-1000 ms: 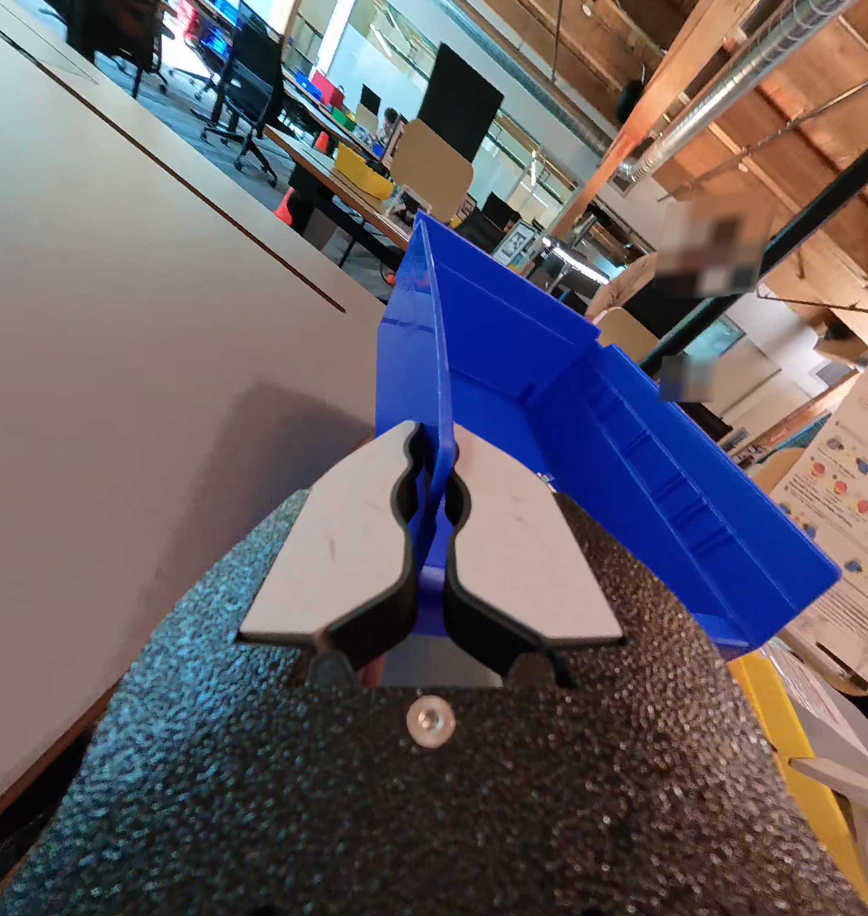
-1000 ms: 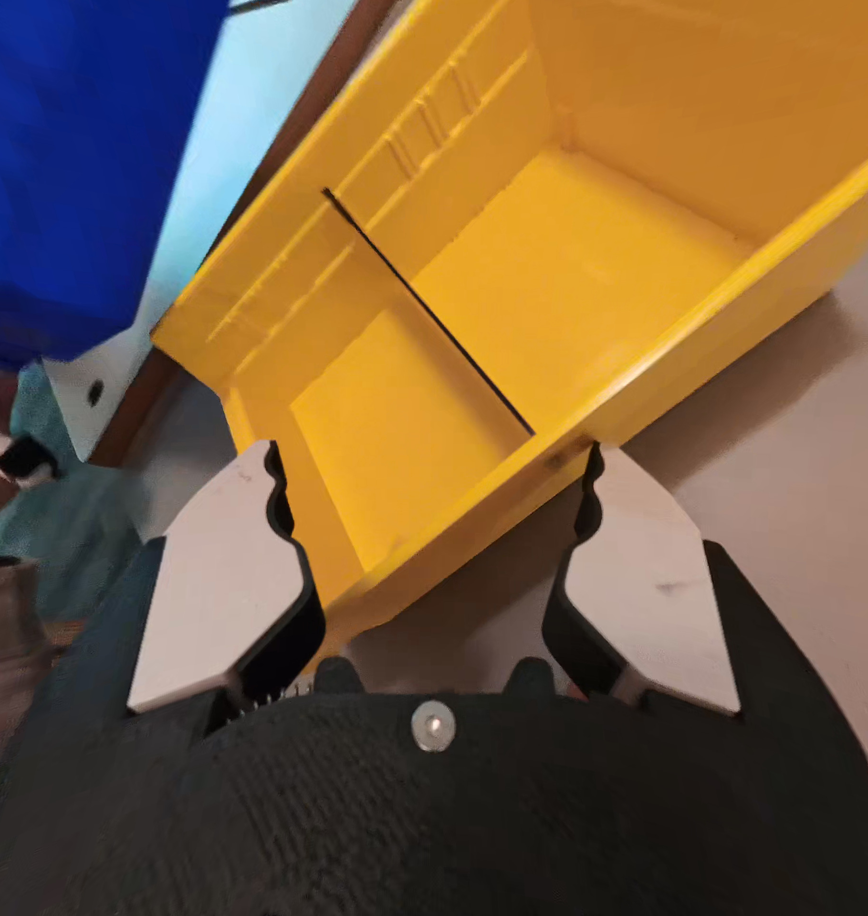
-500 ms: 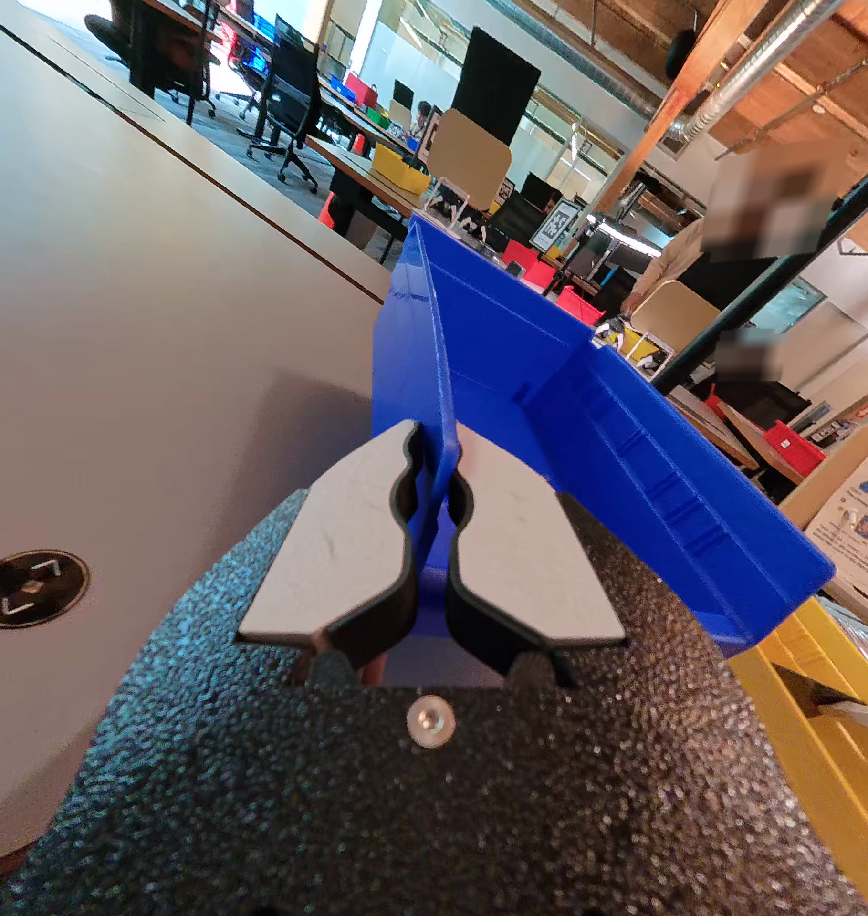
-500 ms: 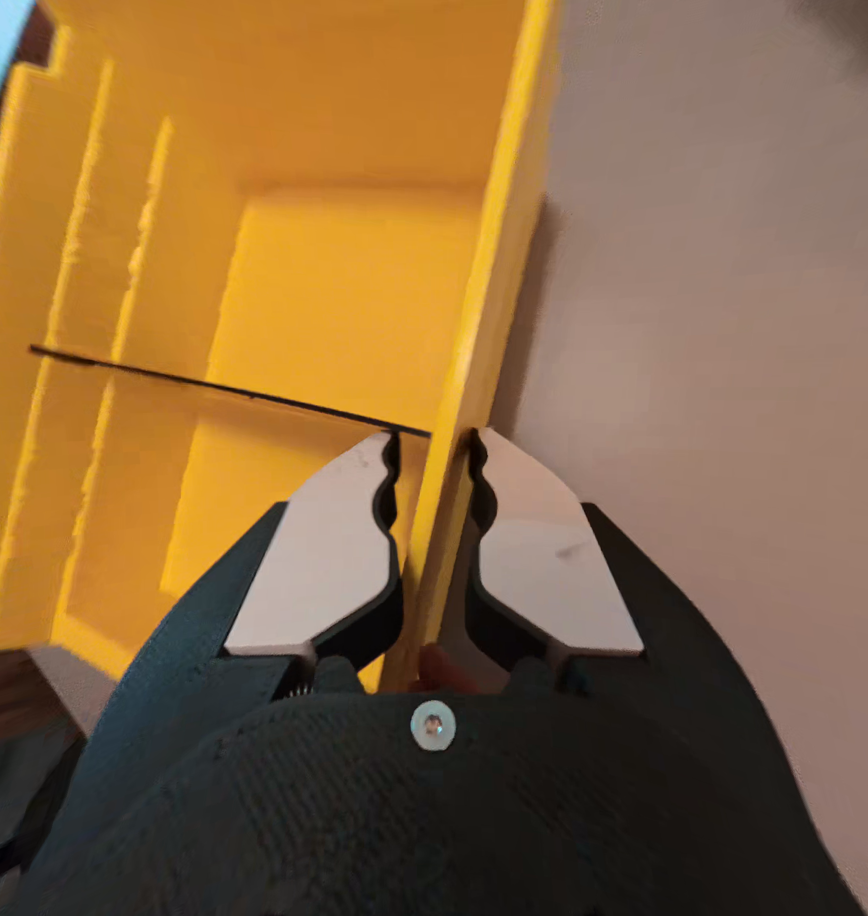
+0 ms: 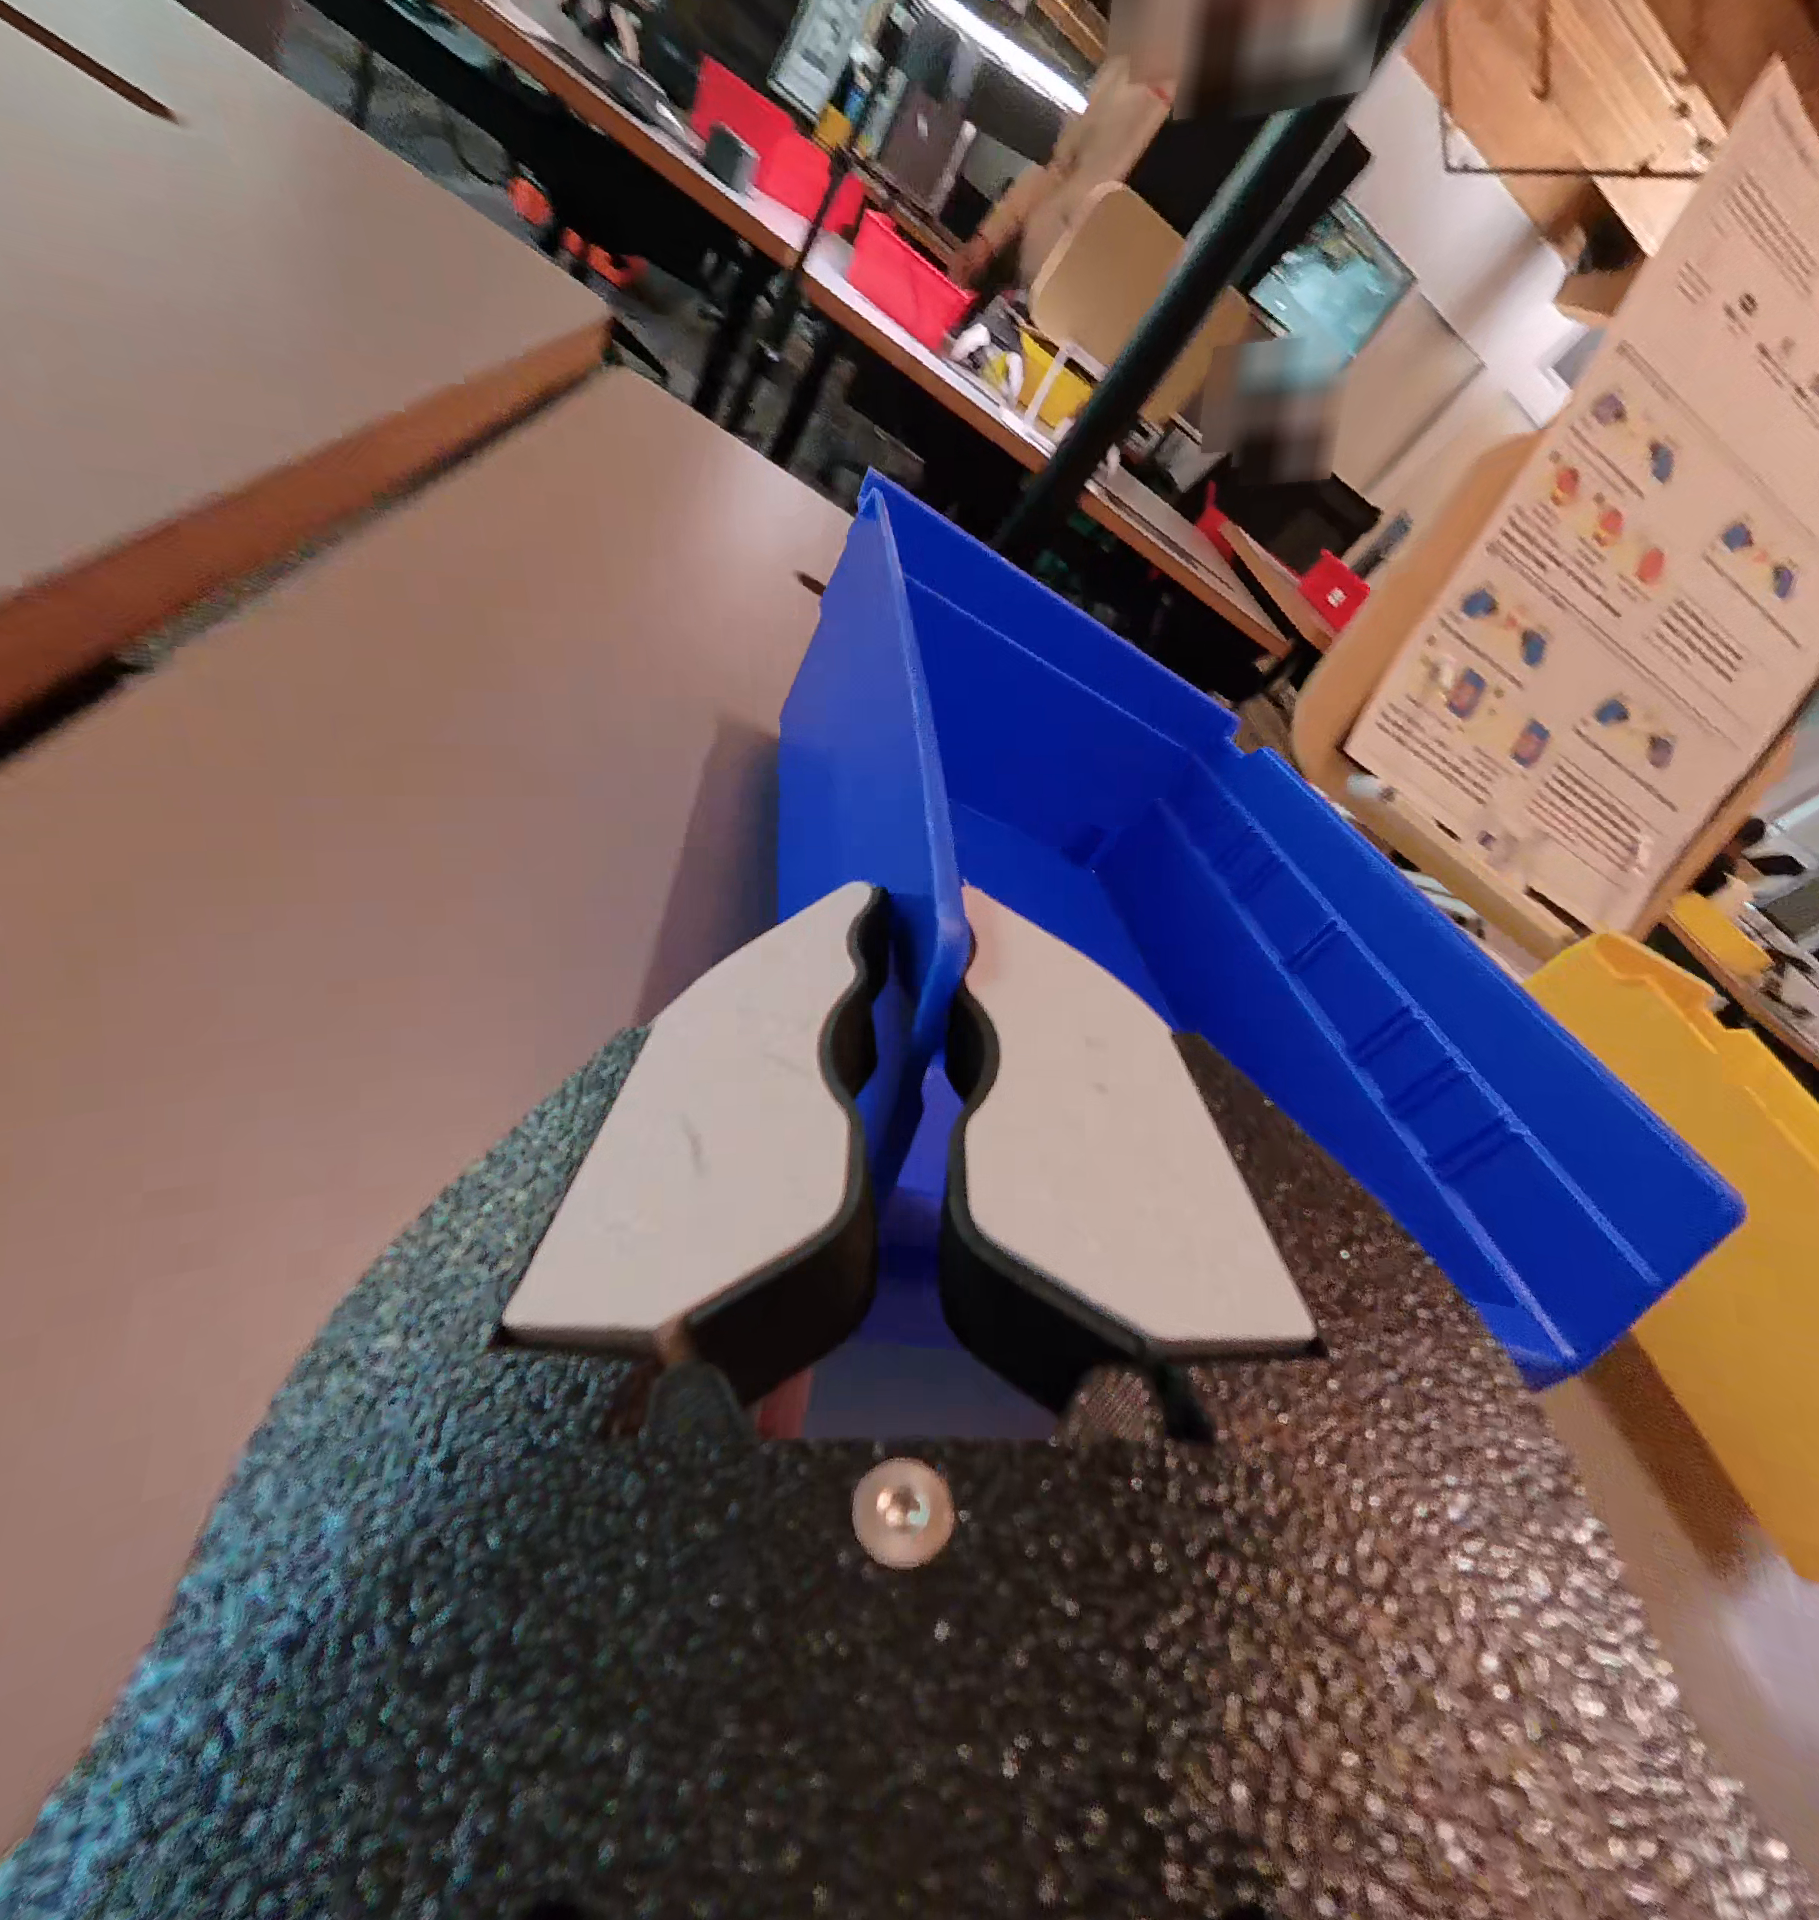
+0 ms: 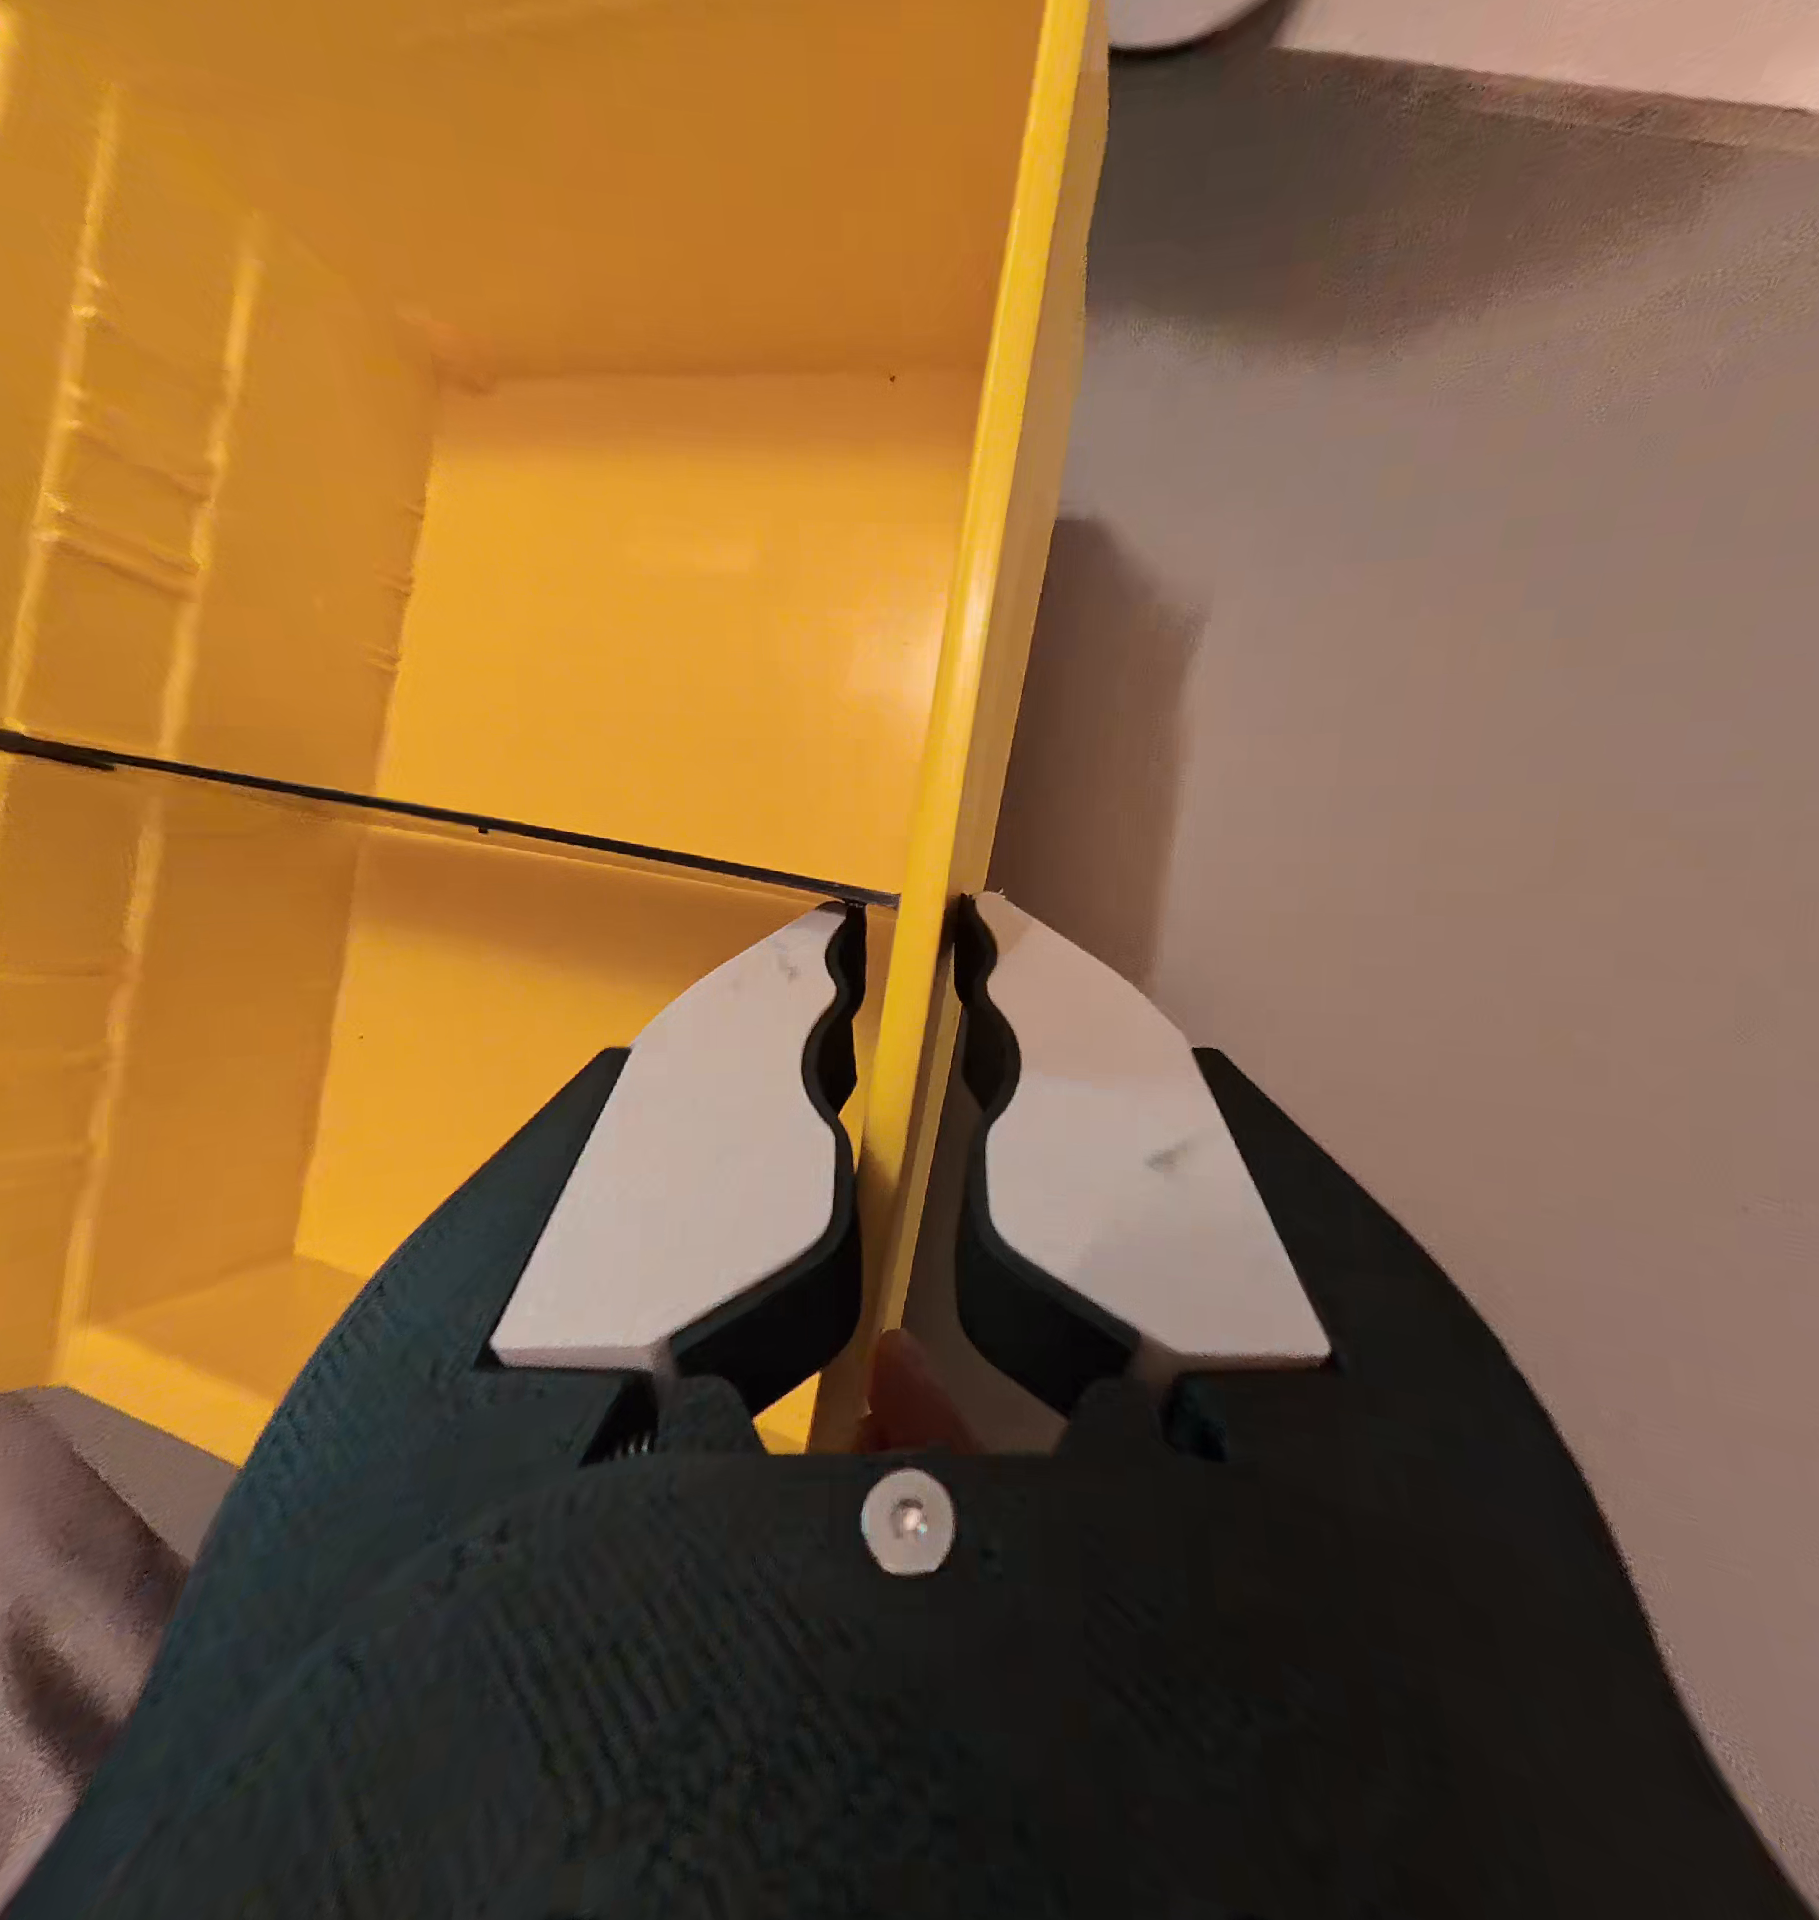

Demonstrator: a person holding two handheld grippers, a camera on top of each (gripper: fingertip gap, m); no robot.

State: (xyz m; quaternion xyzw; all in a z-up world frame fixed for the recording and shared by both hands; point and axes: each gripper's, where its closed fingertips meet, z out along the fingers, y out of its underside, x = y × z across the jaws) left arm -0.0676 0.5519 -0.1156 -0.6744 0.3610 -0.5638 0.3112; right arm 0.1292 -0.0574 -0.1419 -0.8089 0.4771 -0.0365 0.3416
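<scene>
Left wrist view shows the left gripper (image 5: 920, 997) pinching the side wall of a rectangular blue plastic bin (image 5: 1248, 935) stretching ahead of it over the grey table (image 5: 313, 883). Right gripper (image 6: 910, 935) clamps the long yellow plastic bin's (image 6: 624, 623) right wall, a thin black divider (image 6: 417, 805) just ahead-left.

Warm indoor light, pretty even. My left view is smeared with motion blur near the table (image 5: 261, 727) edges, background soft, fisheye bending the borders. Right view's sharper, with a soft shadow beside the yellow bin (image 6: 998, 520).
</scene>
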